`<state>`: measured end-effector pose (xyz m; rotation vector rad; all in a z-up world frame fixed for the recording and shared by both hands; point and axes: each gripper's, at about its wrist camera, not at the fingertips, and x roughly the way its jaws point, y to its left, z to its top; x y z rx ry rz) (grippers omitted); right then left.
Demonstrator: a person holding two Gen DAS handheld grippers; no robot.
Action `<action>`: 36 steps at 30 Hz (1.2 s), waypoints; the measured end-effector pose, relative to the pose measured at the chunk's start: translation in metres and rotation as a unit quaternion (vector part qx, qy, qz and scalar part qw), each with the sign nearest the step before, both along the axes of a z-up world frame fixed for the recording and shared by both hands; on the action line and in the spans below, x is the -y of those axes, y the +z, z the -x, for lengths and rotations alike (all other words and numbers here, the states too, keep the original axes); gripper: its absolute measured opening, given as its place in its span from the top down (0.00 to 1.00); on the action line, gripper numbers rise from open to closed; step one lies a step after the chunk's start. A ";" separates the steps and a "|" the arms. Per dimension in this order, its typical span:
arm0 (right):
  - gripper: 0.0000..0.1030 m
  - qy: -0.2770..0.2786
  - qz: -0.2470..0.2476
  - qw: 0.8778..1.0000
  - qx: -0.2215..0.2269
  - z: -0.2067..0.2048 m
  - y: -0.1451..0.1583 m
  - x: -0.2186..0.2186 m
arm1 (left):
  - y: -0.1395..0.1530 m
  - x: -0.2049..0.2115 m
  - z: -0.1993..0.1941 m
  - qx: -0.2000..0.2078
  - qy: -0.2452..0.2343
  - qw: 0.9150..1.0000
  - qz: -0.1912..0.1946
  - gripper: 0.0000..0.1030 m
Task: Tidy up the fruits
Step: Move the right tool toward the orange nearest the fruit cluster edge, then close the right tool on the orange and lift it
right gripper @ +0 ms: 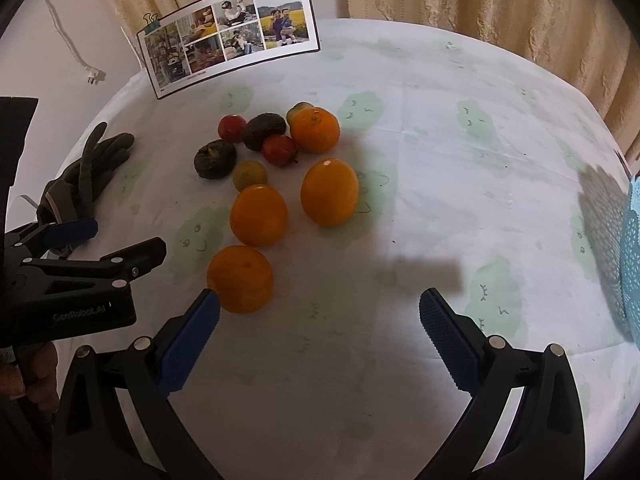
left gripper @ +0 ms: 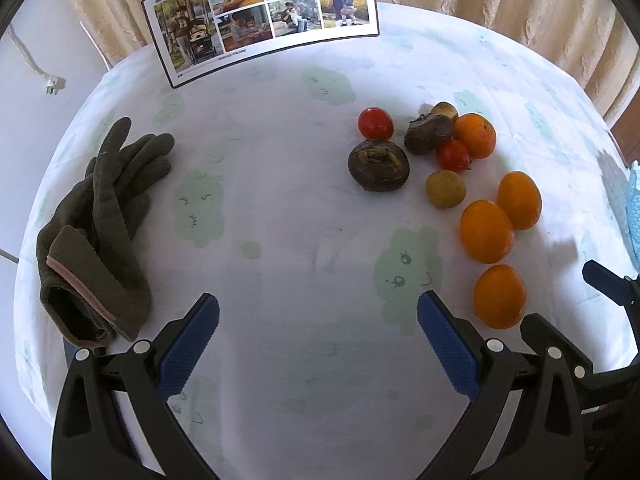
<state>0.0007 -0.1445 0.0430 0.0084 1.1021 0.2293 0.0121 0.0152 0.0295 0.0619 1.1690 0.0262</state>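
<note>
Several fruits lie loose on the white tablecloth: oranges, with the nearest orange (left gripper: 500,296) (right gripper: 240,279), two red tomatoes (left gripper: 375,123) (right gripper: 232,128), two dark brown fruits (left gripper: 378,165) (right gripper: 215,159) and a small yellow-green fruit (left gripper: 445,188) (right gripper: 250,175). My left gripper (left gripper: 318,308) is open and empty, over bare cloth left of the fruits. My right gripper (right gripper: 320,304) is open and empty, its left fingertip beside the nearest orange. The right gripper's tips also show at the right edge of the left wrist view (left gripper: 560,296), and the left gripper shows in the right wrist view (right gripper: 120,242).
A dark green glove (left gripper: 100,232) (right gripper: 80,176) lies at the left of the table. A photo board (left gripper: 264,16) (right gripper: 228,36) stands at the back. A light blue perforated basket (right gripper: 630,260) sits at the right edge. Curtains hang behind the table.
</note>
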 end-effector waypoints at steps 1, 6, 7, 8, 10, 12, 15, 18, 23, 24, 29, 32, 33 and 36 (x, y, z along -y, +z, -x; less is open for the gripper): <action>0.02 0.001 0.000 1.000 0.000 -0.001 0.000 0.000 | 0.000 0.000 0.000 0.000 0.001 1.000 0.000 0.05; 0.02 0.001 0.000 1.000 -0.003 -0.001 -0.001 0.001 | 0.000 -0.001 -0.002 -0.002 0.003 1.000 0.001 0.05; 0.02 0.002 0.001 1.000 -0.003 -0.002 -0.001 0.001 | -0.001 -0.001 -0.002 -0.002 0.003 1.000 0.001 0.05; 0.02 0.002 0.001 1.000 -0.003 -0.002 -0.001 0.002 | 0.000 -0.001 -0.002 -0.002 0.003 1.000 0.001 0.05; 0.02 0.002 0.001 1.000 -0.003 -0.002 -0.002 0.001 | -0.001 0.000 -0.003 -0.003 0.002 1.000 0.001 0.05; 0.02 0.002 0.000 1.000 -0.003 -0.002 -0.001 0.001 | -0.001 0.001 -0.003 -0.004 0.001 1.000 0.000 0.05; 0.02 0.003 0.000 1.000 -0.004 -0.002 -0.002 0.001 | -0.002 0.002 -0.005 -0.004 0.000 1.000 0.000 0.05; 0.02 0.007 -0.001 1.000 -0.004 -0.003 -0.003 0.000 | -0.003 0.001 -0.004 -0.005 0.001 1.000 -0.001 0.05; 0.02 0.037 -0.004 0.999 -0.001 -0.003 -0.004 -0.014 | -0.004 -0.006 -0.008 -0.011 0.014 1.000 0.005 0.05; 0.05 0.045 -0.003 0.999 0.000 -0.004 -0.004 -0.019 | -0.004 -0.008 -0.009 -0.011 0.017 1.000 0.004 0.05; 0.29 0.057 -0.004 0.998 -0.011 -0.011 -0.011 -0.030 | -0.004 -0.013 -0.009 -0.012 0.024 1.000 0.002 0.05; 0.40 0.065 -0.019 0.998 -0.017 -0.013 -0.015 -0.033 | -0.006 -0.014 -0.008 -0.014 0.025 1.000 0.002 0.05; 0.45 0.069 -0.024 0.997 -0.017 -0.012 -0.015 -0.034 | -0.006 -0.014 -0.008 -0.015 0.025 1.000 0.002 0.05; 0.62 0.082 -0.046 0.995 -0.018 -0.011 -0.015 -0.035 | -0.007 -0.011 -0.009 -0.018 0.023 1.000 0.004 0.05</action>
